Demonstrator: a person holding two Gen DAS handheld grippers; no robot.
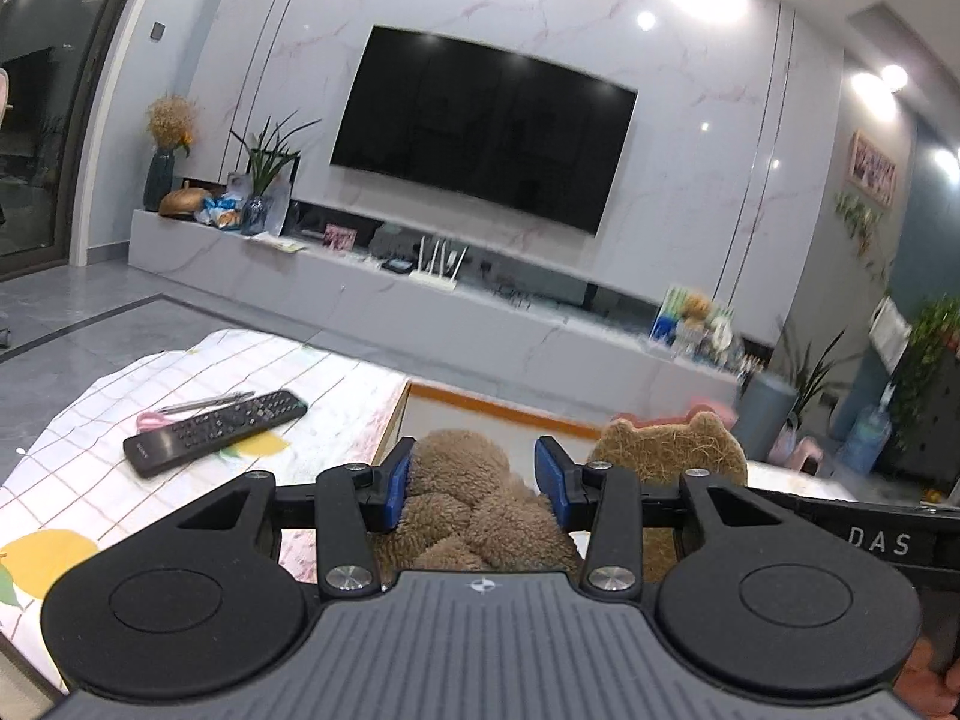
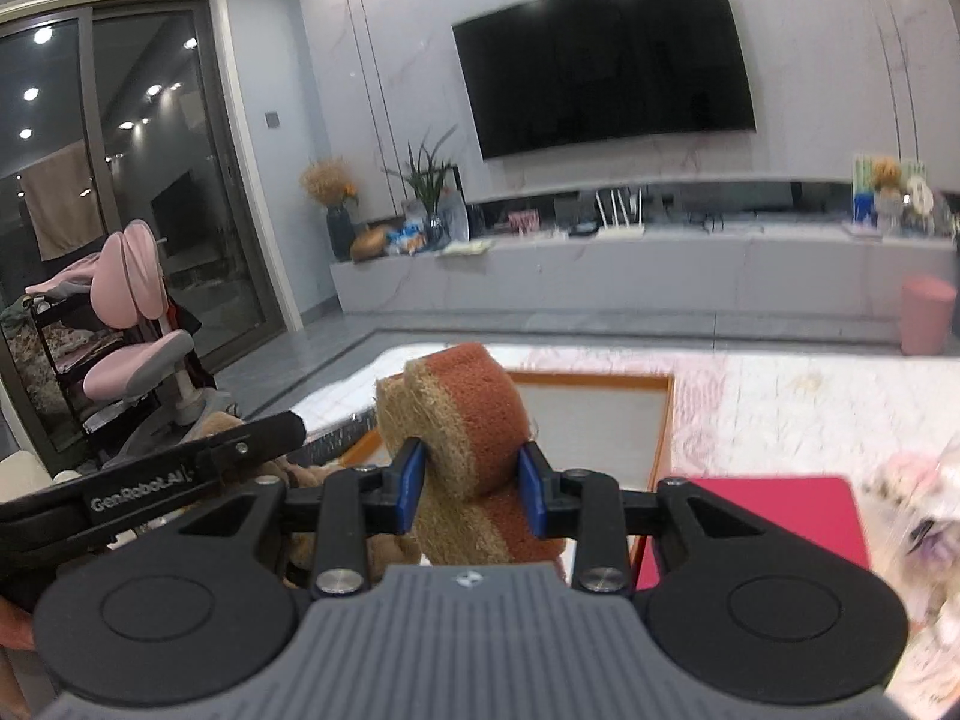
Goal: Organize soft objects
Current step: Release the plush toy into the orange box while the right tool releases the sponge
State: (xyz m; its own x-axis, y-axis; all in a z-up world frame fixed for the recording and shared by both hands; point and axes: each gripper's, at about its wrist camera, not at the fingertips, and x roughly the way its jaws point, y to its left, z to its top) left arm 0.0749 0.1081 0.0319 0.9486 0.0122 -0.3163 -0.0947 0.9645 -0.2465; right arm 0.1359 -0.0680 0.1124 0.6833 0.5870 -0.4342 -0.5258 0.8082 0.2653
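Note:
My left gripper [image 1: 474,489] is shut on a brown fuzzy plush toy [image 1: 474,510] and holds it above the table. My right gripper [image 2: 471,489] is shut on a bear-shaped sponge [image 2: 462,420] with a tan loofah face and an orange-brown back, squeezed between the blue pads. The same sponge shows in the left wrist view [image 1: 672,450], just right of the plush. The left gripper's body and a bit of the plush [image 2: 222,423] show at the left of the right wrist view. An orange-rimmed tray [image 2: 594,420] lies on the table beyond both grippers.
A black remote [image 1: 216,441] and pink scissors [image 1: 162,417] lie on the checked tablecloth [image 1: 120,480] at left. A red flat item [image 2: 780,516] and a blurred white fluffy toy [image 2: 924,498] lie at right. A pink chair [image 2: 138,336] and a TV wall stand beyond.

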